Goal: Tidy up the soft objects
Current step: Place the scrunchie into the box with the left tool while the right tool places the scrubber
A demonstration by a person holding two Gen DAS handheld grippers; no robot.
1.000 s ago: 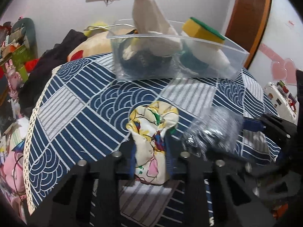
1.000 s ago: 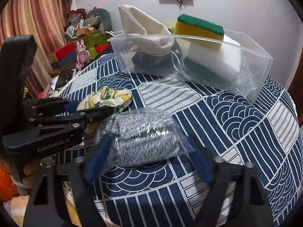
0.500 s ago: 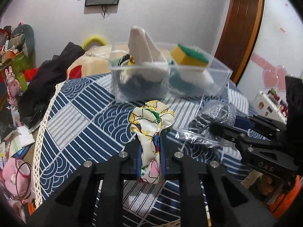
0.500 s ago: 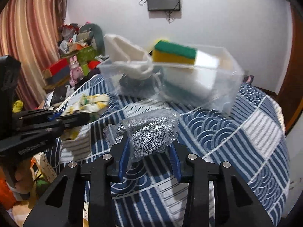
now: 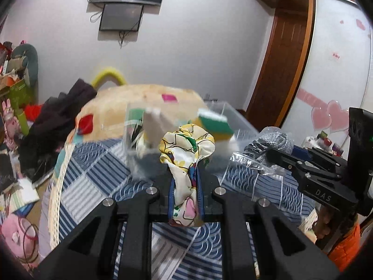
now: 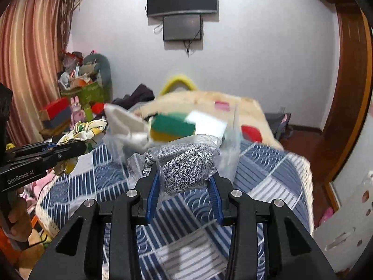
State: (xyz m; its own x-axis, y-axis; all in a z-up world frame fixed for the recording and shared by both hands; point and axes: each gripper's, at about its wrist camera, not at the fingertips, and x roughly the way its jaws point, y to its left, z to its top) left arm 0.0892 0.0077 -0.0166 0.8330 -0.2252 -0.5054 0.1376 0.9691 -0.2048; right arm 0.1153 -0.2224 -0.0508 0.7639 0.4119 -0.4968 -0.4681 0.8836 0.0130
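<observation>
My left gripper (image 5: 185, 182) is shut on a yellow flowered cloth (image 5: 186, 149) and holds it up above the table. My right gripper (image 6: 184, 182) is shut on a bagged grey knit item (image 6: 184, 165), also lifted; the bag shows at the right of the left wrist view (image 5: 270, 142). The left gripper with the cloth (image 6: 86, 130) shows at the left of the right wrist view. Behind both stands a clear plastic bin (image 5: 235, 119) holding a green-and-yellow sponge (image 6: 172, 128), a white sponge (image 6: 207, 123) and a cream cloth (image 6: 123, 119).
The table wears a blue and white patterned cloth (image 6: 263, 175) with a lace edge (image 5: 58, 186). A bed with a beige blanket (image 5: 130, 102) lies behind it. Clutter and toys (image 6: 77, 86) pile at the left wall. A wooden door frame (image 6: 342, 107) stands at the right.
Both grippers have risen from the table with their items held. The right gripper closed on the bagged knit item and lifted it. The bin now sits lower in both views.
</observation>
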